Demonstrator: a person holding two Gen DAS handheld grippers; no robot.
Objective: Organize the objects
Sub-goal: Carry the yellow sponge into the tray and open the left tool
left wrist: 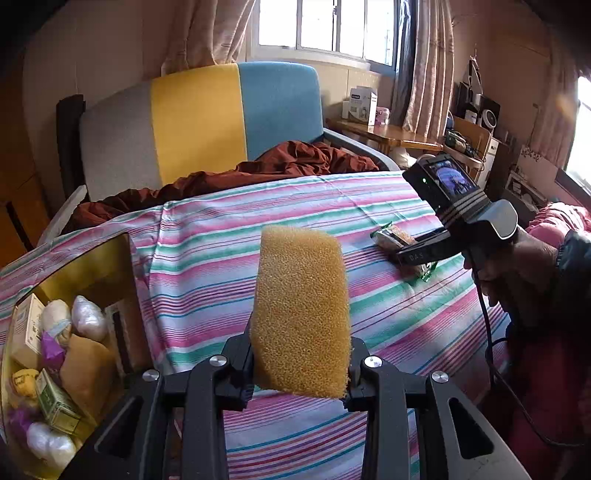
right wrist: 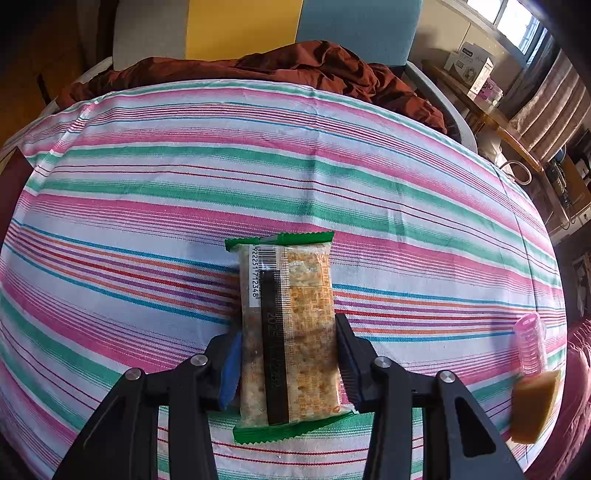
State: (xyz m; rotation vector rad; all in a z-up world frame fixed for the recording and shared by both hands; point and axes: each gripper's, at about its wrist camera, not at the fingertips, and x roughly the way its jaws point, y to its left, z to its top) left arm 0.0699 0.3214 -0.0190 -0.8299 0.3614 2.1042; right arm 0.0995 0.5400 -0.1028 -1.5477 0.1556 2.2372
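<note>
Yellow foam: porous sponge block [left wrist: 301,314] pinched upright in left tool [left wrist: 300,363].
Right tool [right wrist: 290,363]: clamped on crinkly cracker packet [right wrist: 288,332], flat on striped tabletop [right wrist: 147,206].

A grey, yellow and blue headboard [left wrist: 199,122] stands upper centre; bright windows [left wrist: 325,26] above, patterned curtains [left wrist: 428,66] and wooden table [left wrist: 388,134] upper right.
</note>
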